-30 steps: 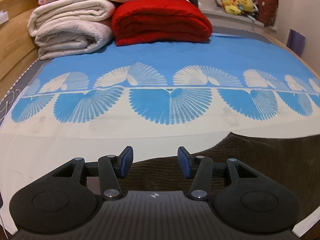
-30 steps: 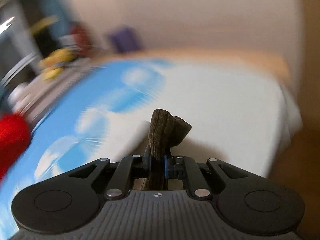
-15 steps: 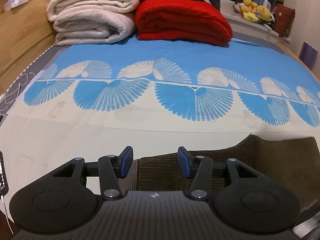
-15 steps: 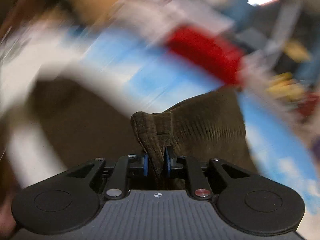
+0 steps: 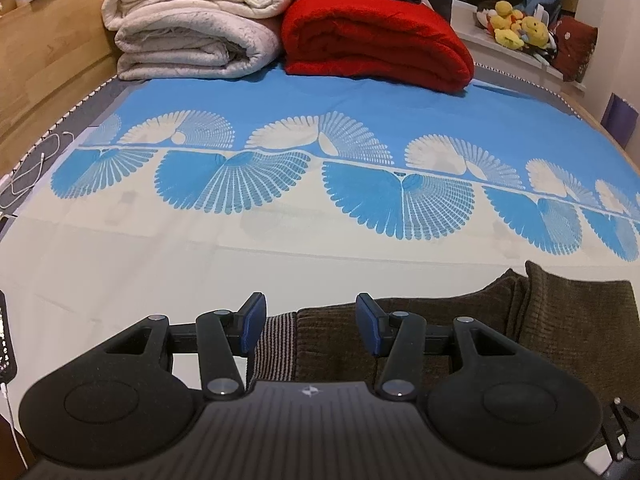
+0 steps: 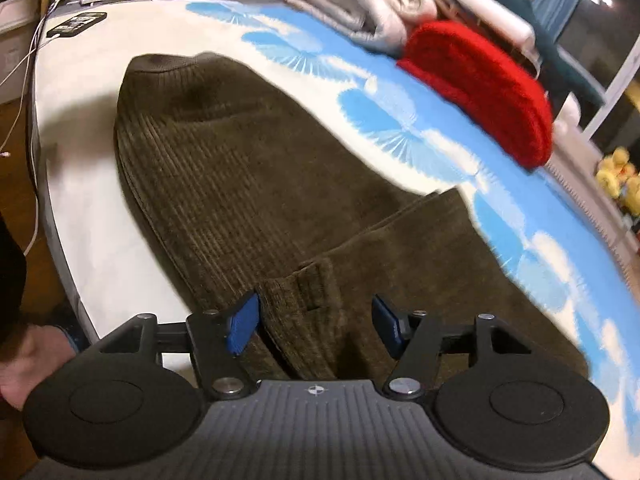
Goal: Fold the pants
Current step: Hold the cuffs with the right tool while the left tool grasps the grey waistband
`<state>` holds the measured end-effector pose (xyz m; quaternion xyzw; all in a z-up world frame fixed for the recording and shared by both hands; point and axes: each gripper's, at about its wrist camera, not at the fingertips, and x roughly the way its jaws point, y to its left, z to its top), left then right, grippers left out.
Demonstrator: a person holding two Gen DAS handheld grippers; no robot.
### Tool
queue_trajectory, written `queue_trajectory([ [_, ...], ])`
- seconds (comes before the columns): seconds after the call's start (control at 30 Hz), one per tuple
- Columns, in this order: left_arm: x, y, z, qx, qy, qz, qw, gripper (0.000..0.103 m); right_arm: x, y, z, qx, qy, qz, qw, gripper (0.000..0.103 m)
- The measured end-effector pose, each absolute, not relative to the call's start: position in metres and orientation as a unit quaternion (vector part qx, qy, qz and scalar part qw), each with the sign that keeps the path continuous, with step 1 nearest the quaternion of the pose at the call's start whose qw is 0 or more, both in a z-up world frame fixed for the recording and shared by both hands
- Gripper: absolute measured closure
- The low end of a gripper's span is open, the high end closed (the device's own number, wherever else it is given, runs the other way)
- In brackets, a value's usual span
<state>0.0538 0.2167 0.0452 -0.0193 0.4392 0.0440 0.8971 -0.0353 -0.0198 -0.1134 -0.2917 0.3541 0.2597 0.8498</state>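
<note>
Brown corduroy pants (image 6: 248,168) lie folded over on the blue-and-white bedspread (image 6: 400,120). In the right wrist view the folded layers run away from me, and a bunched edge of the cloth stands between the jaws. My right gripper (image 6: 314,328) is opening; its left pad (image 6: 242,326) is close to the bunch, the right pad is apart from it. In the left wrist view the pants (image 5: 560,320) fill the lower right, with a striped inner band (image 5: 276,344) showing. My left gripper (image 5: 311,324) hangs open just above that end, gripping nothing.
A red blanket (image 5: 376,40) and rolled white blankets (image 5: 192,28) are stacked at the head of the bed. Yellow plush toys (image 5: 516,26) sit on a ledge behind. A phone (image 6: 76,24) and cables (image 6: 28,60) lie at the bed's corner. A person's hand (image 6: 16,360) shows at lower left.
My right gripper swung across the bed with the pants' edge clamped, laying it over the rest, and its jaws have now parted. The left view has shifted slightly sideways.
</note>
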Motion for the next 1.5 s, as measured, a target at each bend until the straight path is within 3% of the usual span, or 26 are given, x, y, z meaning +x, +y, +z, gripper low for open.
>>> queue_trajectory([
  [0.13, 0.050, 0.222, 0.043, -0.019, 0.442, 0.048, 0.895, 0.048, -0.028, -0.015, -0.117, -0.259, 0.377, 0.267, 0.848, 0.040],
  [0.2, 0.049, 0.227, 0.043, -0.021, 0.443, 0.053, 0.895, 0.048, -0.024, -0.014, -0.119, -0.260, 0.380, 0.277, 0.843, 0.047],
  [0.23, 0.049, 0.228, 0.043, -0.023, 0.443, 0.055, 0.895, 0.048, -0.024, -0.014, -0.118, -0.261, 0.381, 0.284, 0.840, 0.063],
  [0.27, 0.049, 0.229, 0.043, -0.025, 0.443, 0.056, 0.894, 0.048, -0.026, -0.014, -0.116, -0.265, 0.380, 0.296, 0.835, 0.072],
  [0.33, 0.048, 0.230, 0.044, -0.026, 0.442, 0.055, 0.895, 0.048, -0.043, -0.008, -0.110, -0.314, 0.349, 0.302, 0.830, 0.076],
  [0.57, 0.052, 0.225, 0.045, -0.032, 0.442, 0.050, 0.895, 0.048, -0.077, -0.008, -0.117, -0.392, 0.317, 0.325, 0.800, 0.071],
  [0.8, 0.050, 0.238, 0.042, -0.052, 0.449, 0.058, 0.890, 0.048, -0.063, -0.038, -0.058, -0.219, 0.290, 0.300, 0.882, 0.070],
  [0.93, 0.047, 0.245, 0.039, -0.059, 0.458, 0.067, 0.885, 0.048, -0.047, -0.055, -0.062, -0.174, 0.322, 0.262, 0.893, 0.070],
  [1.07, 0.041, 0.247, 0.036, -0.057, 0.464, 0.070, 0.881, 0.048, -0.043, -0.046, -0.104, -0.263, 0.410, 0.243, 0.839, 0.070],
  [1.23, 0.034, 0.252, 0.035, -0.058, 0.465, 0.071, 0.881, 0.048, -0.032, -0.057, -0.082, -0.183, 0.401, 0.227, 0.868, 0.070],
  [1.4, 0.033, 0.256, 0.034, -0.063, 0.469, 0.076, 0.878, 0.048, -0.035, -0.055, -0.102, -0.234, 0.424, 0.211, 0.849, 0.069],
  [1.5, 0.033, 0.255, 0.035, -0.064, 0.467, 0.071, 0.879, 0.048, -0.032, -0.062, -0.084, -0.186, 0.409, 0.197, 0.871, 0.069],
])
